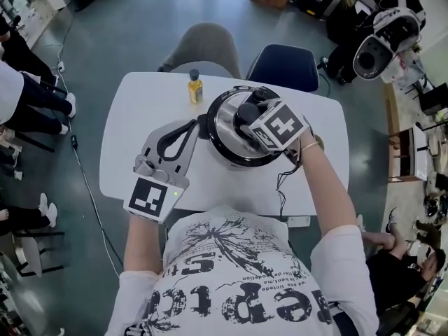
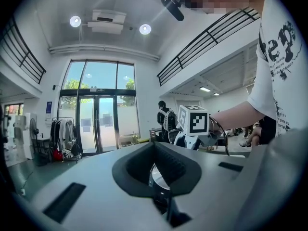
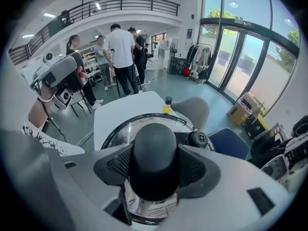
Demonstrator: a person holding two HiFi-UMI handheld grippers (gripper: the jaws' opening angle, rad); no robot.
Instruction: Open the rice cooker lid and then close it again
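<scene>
Saw cooker point(image 1: 241, 164) mid-tabletop near far edge, lid point(image 1: 222, 133) down. Found right gripper point(image 3: 155, 170) clamped on knob point(image 3: 154, 138). Found left gripper point(image 1: 198, 125) closed, tips at cooker's left side, possibly pinching handle.

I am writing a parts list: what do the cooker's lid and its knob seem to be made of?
Lid: polished metal, probably stainless steel; it shows mirror-like reflections. Knob: matte black, likely plastic; it looks dull and smooth, though a rubber coating cannot be excluded.
</scene>
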